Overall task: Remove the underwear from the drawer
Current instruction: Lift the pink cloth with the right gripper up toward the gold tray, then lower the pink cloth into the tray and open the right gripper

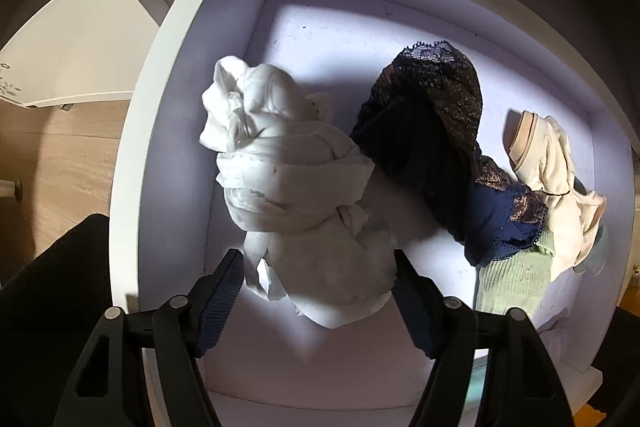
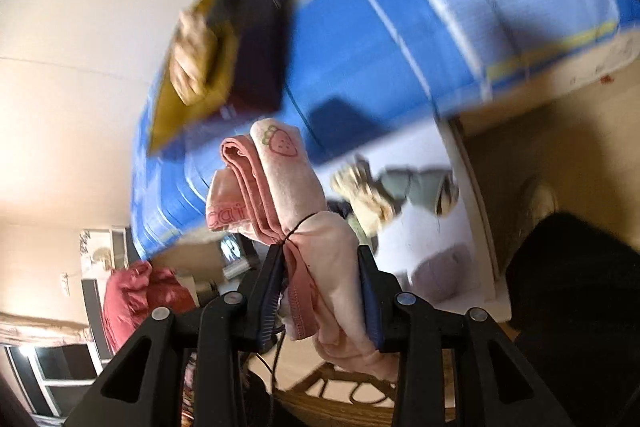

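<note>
Left wrist view: left hand-held gripper (image 1: 318, 277) straddles white underwear bundle (image 1: 296, 183) in drawer (image 1: 132, 155), pads not yet pressing. Right hand-held gripper (image 2: 320, 287) clamps pink underwear (image 2: 296, 211), lifted clear.

Whites, navy lace and strawberry pink in a pale drawer

A white bundle (image 1: 296, 183) lies beside black lace (image 1: 432, 115), navy briefs (image 1: 500, 223) with metallic lace trim, a ribbed mint piece (image 1: 516, 283) and a cream pair (image 1: 556, 163) in the white drawer (image 1: 132, 163); the black right claw (image 2: 320, 291), blue-padded, grips pink underwear (image 2: 280, 187) printed with a strawberry, against a blue mat (image 2: 380, 27).
</note>
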The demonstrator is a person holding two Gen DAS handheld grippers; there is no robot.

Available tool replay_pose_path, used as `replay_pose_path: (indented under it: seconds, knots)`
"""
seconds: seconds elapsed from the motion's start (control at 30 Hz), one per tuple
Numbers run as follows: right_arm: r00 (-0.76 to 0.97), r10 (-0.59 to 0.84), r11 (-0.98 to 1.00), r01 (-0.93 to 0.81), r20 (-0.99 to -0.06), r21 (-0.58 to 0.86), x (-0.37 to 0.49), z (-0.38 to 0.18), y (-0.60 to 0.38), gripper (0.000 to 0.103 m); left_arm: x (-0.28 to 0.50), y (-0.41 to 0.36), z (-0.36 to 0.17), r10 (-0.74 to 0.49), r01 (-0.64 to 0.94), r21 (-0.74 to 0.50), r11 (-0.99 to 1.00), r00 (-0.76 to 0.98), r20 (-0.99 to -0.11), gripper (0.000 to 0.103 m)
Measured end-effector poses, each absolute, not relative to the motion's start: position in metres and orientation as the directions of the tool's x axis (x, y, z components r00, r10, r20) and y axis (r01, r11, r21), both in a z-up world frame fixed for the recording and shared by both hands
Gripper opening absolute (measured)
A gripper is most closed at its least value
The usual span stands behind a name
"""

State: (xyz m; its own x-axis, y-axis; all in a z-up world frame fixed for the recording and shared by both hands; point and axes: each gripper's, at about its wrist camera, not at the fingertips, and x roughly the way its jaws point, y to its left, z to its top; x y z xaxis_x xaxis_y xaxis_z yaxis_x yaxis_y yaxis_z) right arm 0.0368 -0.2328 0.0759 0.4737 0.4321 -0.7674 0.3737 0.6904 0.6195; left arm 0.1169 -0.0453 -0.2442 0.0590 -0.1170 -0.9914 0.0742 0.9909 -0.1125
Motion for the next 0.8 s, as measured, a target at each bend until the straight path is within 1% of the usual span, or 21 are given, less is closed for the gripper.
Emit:
replay_pose_path:
  seconds: [0.2,0.3,0.33,0.37,0.53,0.8]
  knots:
    - [0.558,0.377,0.718,0.328,-0.739,0.614,0.067,0.138,-0.243,0.036,0.106,-0.044,-0.248,-0.106,0.085,-0.101,0.991,0.058,-0.993,0.071]
    - [0.577,0.357,0.729,0.320,-0.735,0.605,0.091,0.157,-0.244,0.036,0.105,-0.048,-0.244,-0.104,0.085,-0.099,0.992,0.057,-0.993,0.071]
    - [0.581,0.349,0.735,0.318,-0.736,0.599,0.102,0.163,-0.243,0.036,0.111,-0.050,-0.255,-0.104,0.083,-0.100,0.992,0.056,-0.993,0.070]
    - [0.583,0.344,0.740,0.314,-0.736,0.595,0.109,0.170,-0.243,0.036,0.111,-0.051,-0.255,-0.104,0.083,-0.099,0.992,0.056,-0.993,0.070]
    - [0.579,0.289,0.759,0.347,-0.763,0.551,0.160,0.179,-0.235,0.036,0.115,-0.048,-0.255,-0.106,0.081,-0.101,0.992,0.051,-0.993,0.070]
    - [0.574,0.268,0.707,0.428,-0.774,0.562,0.223,0.164,-0.237,0.036,0.114,-0.046,-0.254,-0.113,0.072,-0.110,0.991,0.045,-0.993,0.070]
